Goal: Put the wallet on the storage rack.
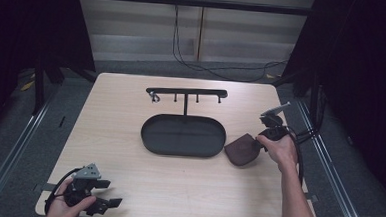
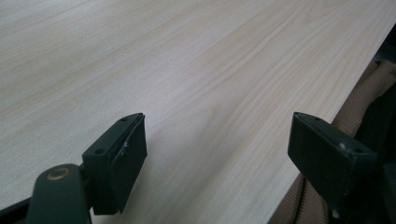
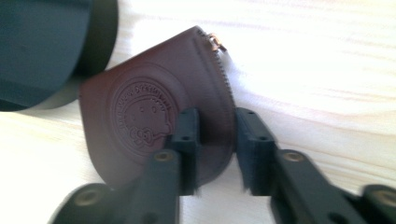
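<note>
Two black jaws of the right gripper [image 3: 217, 149] straddle the zippered edge of a small dark-brown embossed leather pouch [image 3: 154, 112], one jaw over the face and one past the rim, nearly closed on it but with a sliver of gap on the outer side. The pouch lies flat on the pale wooden table [image 1: 127, 175], just right of the black oval metal tray [image 1: 152, 136] with its hook rail [image 1: 187, 92]. To do this well, I judge the jaws should bite deeper onto the leather, clear of the zipper teeth, and clench fully before lifting, so the thin edge does not slip. The left gripper [image 1: 109, 193] rests at the near left corner, its jaws spread wide over bare wood.
</note>
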Tool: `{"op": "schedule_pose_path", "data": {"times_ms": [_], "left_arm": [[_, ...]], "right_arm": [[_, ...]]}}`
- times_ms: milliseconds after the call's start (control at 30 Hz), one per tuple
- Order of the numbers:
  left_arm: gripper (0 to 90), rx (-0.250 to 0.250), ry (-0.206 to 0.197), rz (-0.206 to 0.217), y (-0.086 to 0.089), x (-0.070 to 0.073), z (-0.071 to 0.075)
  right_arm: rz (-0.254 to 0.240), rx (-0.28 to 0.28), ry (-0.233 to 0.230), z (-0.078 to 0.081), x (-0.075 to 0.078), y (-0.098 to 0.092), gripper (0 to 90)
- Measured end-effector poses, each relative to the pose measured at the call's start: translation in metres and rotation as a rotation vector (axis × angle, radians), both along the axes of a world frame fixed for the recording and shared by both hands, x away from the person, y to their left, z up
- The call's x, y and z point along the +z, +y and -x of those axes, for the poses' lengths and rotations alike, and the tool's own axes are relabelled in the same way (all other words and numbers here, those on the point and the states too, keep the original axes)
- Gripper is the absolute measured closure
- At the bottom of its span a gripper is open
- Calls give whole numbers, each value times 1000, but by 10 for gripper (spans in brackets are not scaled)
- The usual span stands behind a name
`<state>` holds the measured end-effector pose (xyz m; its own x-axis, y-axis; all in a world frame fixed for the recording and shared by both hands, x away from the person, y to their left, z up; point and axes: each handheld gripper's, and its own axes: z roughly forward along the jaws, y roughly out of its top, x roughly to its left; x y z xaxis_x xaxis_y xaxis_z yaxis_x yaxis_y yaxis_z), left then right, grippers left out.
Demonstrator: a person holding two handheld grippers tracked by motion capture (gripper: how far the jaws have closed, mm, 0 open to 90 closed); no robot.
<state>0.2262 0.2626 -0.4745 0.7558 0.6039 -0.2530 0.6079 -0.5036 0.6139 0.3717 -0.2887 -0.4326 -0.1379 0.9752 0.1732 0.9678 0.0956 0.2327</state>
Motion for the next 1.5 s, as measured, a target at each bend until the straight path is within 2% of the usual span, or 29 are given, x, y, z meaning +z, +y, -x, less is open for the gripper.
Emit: {"op": "schedule_pose_path", "data": {"times_ms": [133, 333, 400, 633, 833, 1167, 1500], "left_arm": [[196, 5, -2, 4, 1, 0, 0], [192, 10, 0, 8, 2, 0, 0], [191, 12, -3, 6, 2, 0, 0], [190, 14, -5, 9, 2, 0, 0], [190, 25, -1, -1, 3, 0, -1], [190, 27, 0, 4, 4, 0, -1], [190, 29, -6, 7, 4, 0, -1]], "right_arm": [[-7, 17, -10, 1, 11, 1, 797], [-60, 18, -27, 4, 23, 0, 826], [-47, 22, -24, 5, 25, 0, 828], [-56, 44, -29, 4, 40, 9, 850], [-33, 63, -38, 5, 58, 18, 871], [23, 66, -39, 7, 72, 22, 880], [45, 55, -57, 7, 89, 23, 881]]}}
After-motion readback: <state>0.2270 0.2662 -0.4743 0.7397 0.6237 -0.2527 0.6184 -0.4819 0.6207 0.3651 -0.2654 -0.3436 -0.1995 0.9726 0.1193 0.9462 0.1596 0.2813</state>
